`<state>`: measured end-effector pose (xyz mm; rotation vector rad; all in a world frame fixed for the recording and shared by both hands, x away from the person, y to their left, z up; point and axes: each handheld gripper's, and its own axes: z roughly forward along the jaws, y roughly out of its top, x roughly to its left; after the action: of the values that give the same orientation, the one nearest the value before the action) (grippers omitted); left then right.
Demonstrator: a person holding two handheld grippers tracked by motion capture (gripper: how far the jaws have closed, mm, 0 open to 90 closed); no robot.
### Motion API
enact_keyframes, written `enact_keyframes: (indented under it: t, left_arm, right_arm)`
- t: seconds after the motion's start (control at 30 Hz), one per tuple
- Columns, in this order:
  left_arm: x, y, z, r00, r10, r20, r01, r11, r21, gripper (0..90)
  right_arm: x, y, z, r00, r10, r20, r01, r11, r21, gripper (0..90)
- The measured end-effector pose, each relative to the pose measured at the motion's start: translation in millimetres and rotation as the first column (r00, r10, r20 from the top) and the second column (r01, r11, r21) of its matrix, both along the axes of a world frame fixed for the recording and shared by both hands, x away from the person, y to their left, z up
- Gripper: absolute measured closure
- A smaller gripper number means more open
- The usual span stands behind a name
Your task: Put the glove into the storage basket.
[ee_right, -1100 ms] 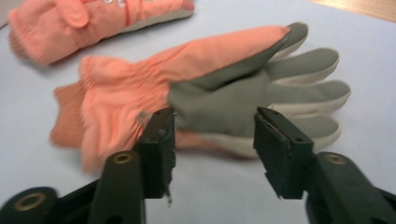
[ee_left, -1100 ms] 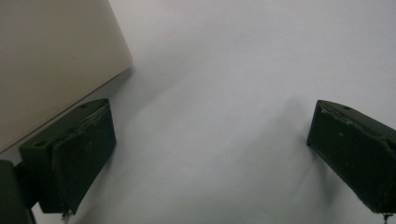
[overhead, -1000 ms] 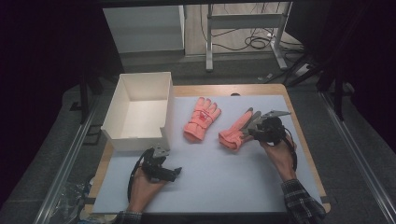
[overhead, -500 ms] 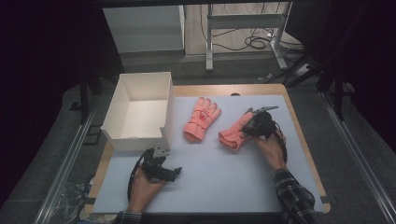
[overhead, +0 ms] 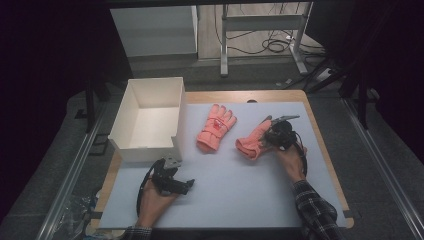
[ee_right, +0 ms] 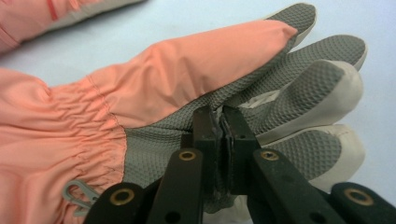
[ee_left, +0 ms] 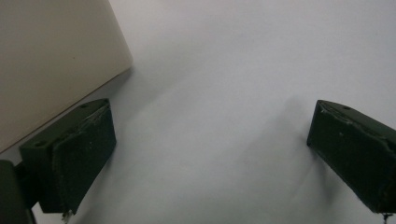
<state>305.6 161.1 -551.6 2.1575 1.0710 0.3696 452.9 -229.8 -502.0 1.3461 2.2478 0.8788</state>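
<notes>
Pinching the right glove [ee_right: 187,79] at the palm, right gripper [overhead: 274,135] fingers pressed together on a fold of grey textured fabric, just closed onto it. Lying on the table [overhead: 240,200] right of centre, that glove; long axis running diagonally, cuff toward near-left, fingertips toward far-right under the gripper. Resting just left of it, apart, the 2nd glove [overhead: 216,127], cuff near, fingertips far. Standing at far left, the white box [overhead: 150,107], open top, nothing seen inside.

Held low at near left, the left gripper [overhead: 172,182], fingers [ee_left: 77,154] spread wide over bare table, nothing between them, a box corner just beside 1 finger in the left gripper view.

Key relation for the likely next move: box well apart to the left of the pinched glove, with the 2nd glove in between. Carrying the glove leftward probably means lifting clear over that 2nd glove first. Right hand plainly the one on the glove; left hand nearer the box, free to take the other glove or steady the box. Grip sits off-centre toward the fingertip end, so the cuff will likely hang down when lifted.
</notes>
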Motion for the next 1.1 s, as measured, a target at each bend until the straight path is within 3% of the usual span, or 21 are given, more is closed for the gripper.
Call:
enact_keyframes:
  t: [0.13, 0.43, 0.53, 0.67, 0.77, 0.9, 1.0, 1.1]
  left_arm:
    - [0.0, 0.0, 0.0, 1.0000, 0.000, 0.000, 0.000, 1.0000, 0.000, 1.1]
    - [0.0, 0.0, -0.1, 1.0000, 0.001, 0.000, -0.001, 1.0000, -0.001, 1.1]
    - [0.0, 0.0, 0.0, 1.0000, 0.000, 0.000, 0.000, 1.0000, 0.000, 1.2]
    - [0.0, 0.1, 0.0, 1.0000, 0.000, 0.000, 0.000, 1.0000, 0.000, 1.2]
    - [0.0, 0.1, 0.0, 1.0000, 0.000, 0.000, 0.000, 1.0000, 0.000, 1.2]
    - [0.0, 0.1, 0.0, 1.0000, 0.000, 0.000, 0.000, 1.0000, 0.000, 1.2]
    - [0.0, 0.1, 0.0, 1.0000, 0.000, 0.000, 0.000, 1.0000, 0.001, 1.2]
    - [0.0, 0.1, 0.1, 1.0000, 0.000, 0.000, 0.000, 1.0000, 0.001, 1.2]
  right_arm:
    - [-0.8, -4.7, 4.3, 0.9999, 0.009, -0.007, -0.009, 0.999, 0.051, 87.8]
    - [-10.3, -10.4, 18.2, 0.9973, 0.071, 0.017, -0.072, 0.994, 0.079, 88.2]
    - [-15.8, -11.0, 25.8, 0.9934, 0.112, 0.025, -0.113, 0.989, 0.095, 88.2]
    - [-24.8, -9.2, 35.9, 0.9817, 0.189, 0.023, -0.191, 0.975, 0.111, 88.1]
    - [-32.9, -5.9, 41.1, 0.9625, 0.271, 0.018, -0.271, 0.955, 0.123, 88.1]
    - [-45.6, 0.2, 45.8, 0.9240, 0.381, 0.025, -0.382, 0.917, 0.120, 88.1]
    - [-52.4, 4.8, 45.7, 0.8894, 0.457, 0.020, -0.455, 0.881, 0.131, 88.0]
    - [-56.2, 11.5, 41.8, 0.8442, 0.536, 0.012, -0.533, 0.838, 0.118, 87.9]
